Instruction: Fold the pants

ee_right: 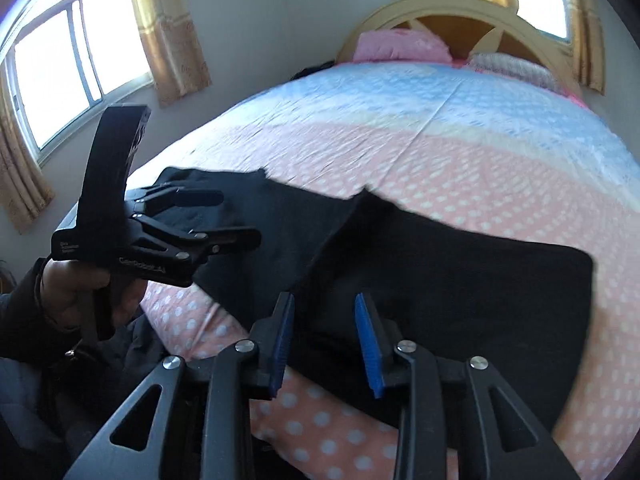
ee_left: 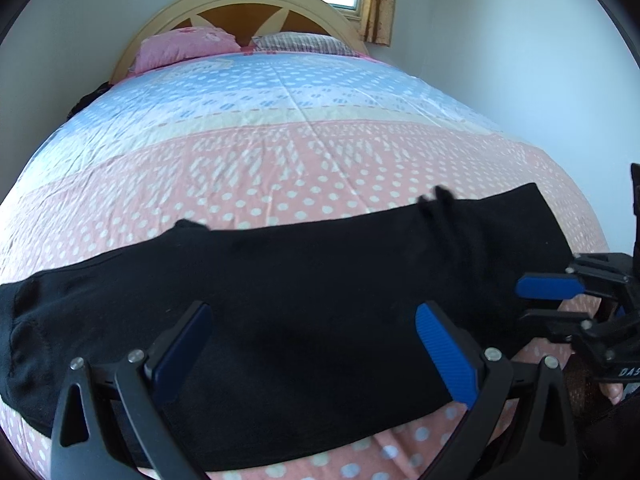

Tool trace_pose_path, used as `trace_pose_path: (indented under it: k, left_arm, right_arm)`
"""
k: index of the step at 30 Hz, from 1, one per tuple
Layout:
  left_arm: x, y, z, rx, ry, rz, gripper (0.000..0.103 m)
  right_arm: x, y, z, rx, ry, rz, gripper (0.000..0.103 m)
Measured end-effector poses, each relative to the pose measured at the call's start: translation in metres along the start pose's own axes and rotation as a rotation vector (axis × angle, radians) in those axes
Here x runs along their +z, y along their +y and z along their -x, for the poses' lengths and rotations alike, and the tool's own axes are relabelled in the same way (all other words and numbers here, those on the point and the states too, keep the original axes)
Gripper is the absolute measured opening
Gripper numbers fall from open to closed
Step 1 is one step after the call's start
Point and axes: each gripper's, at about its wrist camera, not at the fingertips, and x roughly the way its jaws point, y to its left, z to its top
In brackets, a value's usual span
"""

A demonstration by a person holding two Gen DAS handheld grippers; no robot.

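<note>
Black pants (ee_left: 304, 300) lie flat across the near part of the bed, stretched left to right. They also show in the right wrist view (ee_right: 440, 264), with a fold ridge running through the middle. My left gripper (ee_left: 316, 344) is open and empty, hovering just above the pants near the bed's front edge. It appears in the right wrist view (ee_right: 236, 216) at the left, held by a hand. My right gripper (ee_right: 324, 340) is open and empty over the pants' near edge. It shows in the left wrist view (ee_left: 540, 300) at the right end of the pants.
The bed (ee_left: 304, 152) has a pink and blue dotted sheet. Two pillows (ee_left: 188, 46) lie against the wooden headboard (ee_left: 240, 4). Walls close in on both sides. Curtained windows (ee_right: 80, 52) stand left and behind the headboard.
</note>
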Motion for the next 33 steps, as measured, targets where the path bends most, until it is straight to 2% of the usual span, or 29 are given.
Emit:
trace_pose_path:
  k: [5,6,8,13,14,15,16,17,18,19,24,27,29,33]
  left_arm:
    - [0.015,-0.028,-0.01,-0.085,0.01,-0.048,0.101]
    - [0.017,-0.033,-0.014,-0.092,0.019,-0.057,0.097]
    - [0.022,-0.046,-0.022,-0.108,0.042,-0.084,0.089]
    - [0.03,-0.07,-0.047,-0.134,0.089,-0.109,0.075]
    - [0.031,-0.071,-0.051,-0.137,0.098,-0.104,0.067]
    - [0.031,-0.071,-0.056,-0.149,0.116,-0.086,0.054]
    - [0.03,-0.07,-0.057,-0.167,0.123,-0.069,0.049]
    - [0.031,-0.069,-0.056,-0.183,0.12,-0.055,0.039]
    - [0.032,-0.071,-0.053,-0.179,0.111,-0.059,0.024]
    - [0.032,-0.073,-0.05,-0.18,0.105,-0.072,0.017]
    - [0.034,-0.072,-0.026,-0.202,0.065,-0.079,0.013]
    - [0.037,-0.064,-0.009,-0.18,0.029,-0.068,0.013]
    - [0.04,-0.055,0.002,-0.146,0.005,-0.057,0.013]
    - [0.038,-0.045,0.015,-0.022,-0.027,-0.093,0.013]
  right_arm:
    - [-0.008,-0.05,0.02,-0.103,-0.092,-0.201,0.034]
    - [-0.009,-0.058,0.022,-0.126,-0.104,-0.236,0.034]
    - [-0.009,-0.064,0.024,-0.161,-0.112,-0.257,0.034]
    - [-0.008,-0.061,0.029,-0.185,-0.131,-0.24,0.038]
    - [-0.008,-0.061,0.031,-0.192,-0.14,-0.237,0.038]
    - [-0.01,-0.062,0.033,-0.2,-0.152,-0.236,0.038]
    - [-0.009,-0.063,0.035,-0.21,-0.164,-0.239,0.039]
    - [-0.011,-0.064,0.036,-0.22,-0.173,-0.245,0.044]
    - [-0.011,-0.067,0.037,-0.227,-0.177,-0.254,0.046]
    - [-0.012,-0.069,0.038,-0.228,-0.179,-0.263,0.047]
    - [-0.012,-0.075,0.045,-0.247,-0.217,-0.291,0.047]
    - [-0.012,-0.076,0.05,-0.249,-0.237,-0.299,0.047]
    - [-0.012,-0.076,0.049,-0.248,-0.24,-0.296,0.047]
    - [-0.011,-0.068,0.047,-0.247,-0.238,-0.265,0.047]
